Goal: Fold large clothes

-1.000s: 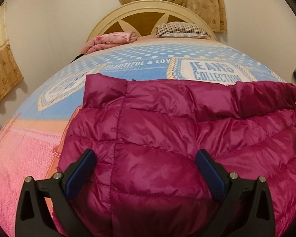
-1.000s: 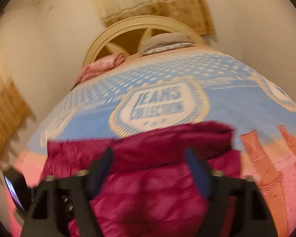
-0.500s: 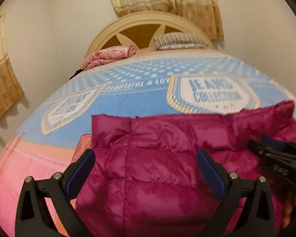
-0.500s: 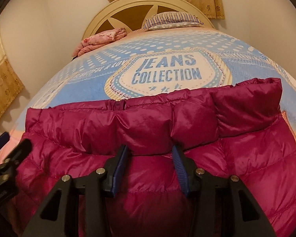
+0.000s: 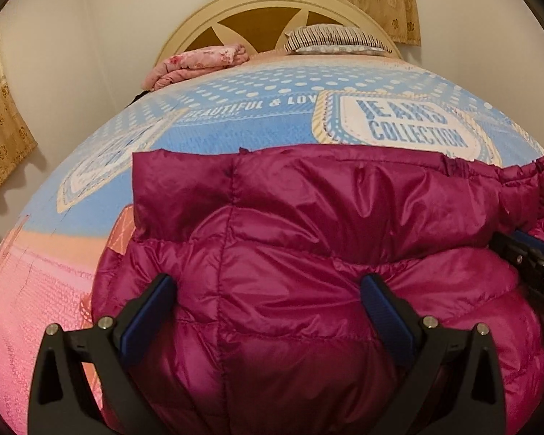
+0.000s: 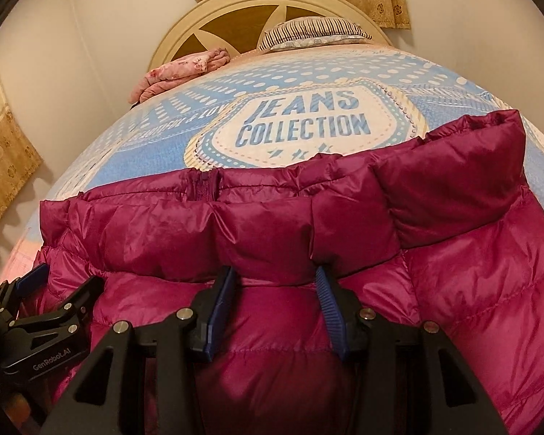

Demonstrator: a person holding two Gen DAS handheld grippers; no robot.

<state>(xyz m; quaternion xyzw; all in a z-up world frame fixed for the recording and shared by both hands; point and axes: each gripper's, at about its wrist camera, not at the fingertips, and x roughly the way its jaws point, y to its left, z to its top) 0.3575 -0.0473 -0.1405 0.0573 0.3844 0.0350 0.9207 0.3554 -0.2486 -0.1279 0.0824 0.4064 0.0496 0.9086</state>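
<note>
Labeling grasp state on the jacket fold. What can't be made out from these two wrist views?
- Left wrist view: the magenta puffer jacket runs off the bottom edge; its near hem is cut off.
- Right wrist view: whether the right gripper actually pinches fabric; the puffed jacket bulges between the pads.
- Left gripper: the jacket's bulk hides any contact under the fingertips.
- Neither view shows the sleeves or the person's hands.

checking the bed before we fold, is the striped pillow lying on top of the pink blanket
No, the striped pillow sits apart at the headboard, to the right of the folded pink blanket.
</note>
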